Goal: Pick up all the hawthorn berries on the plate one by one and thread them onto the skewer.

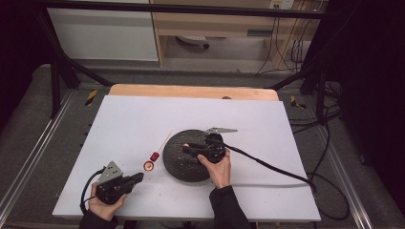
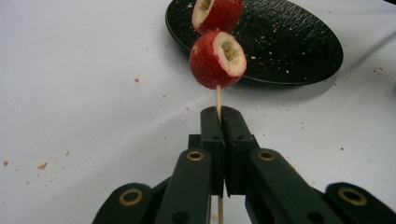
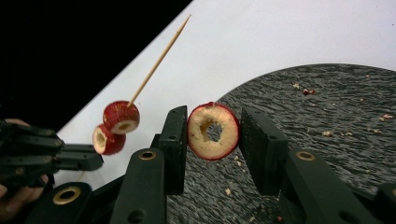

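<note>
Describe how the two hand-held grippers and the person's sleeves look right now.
Both are black: the left hand-held gripper and right hand-held gripper each carry a grey three-cornered plate, brass-ringed jaw pivots and a black cable. The sleeves are dark.

left hand (image 1: 102,202) low at near left of table, wrapped round back of left gripper (image 1: 138,177). gripper lies nearly flat, points right and a bit away. jaws pressed together, tips pinch stick (image 2: 218,100).

right hand (image 1: 217,167) farther in, near middle, dark sleeve (image 1: 228,207) comes up from bottom edge. right gripper (image 1: 185,149) points left. jaws stand partly apart, one on each side of fruit ring (image 3: 213,131), pads squeeze it.

two grippers apart, tips turned toward each other.
</note>
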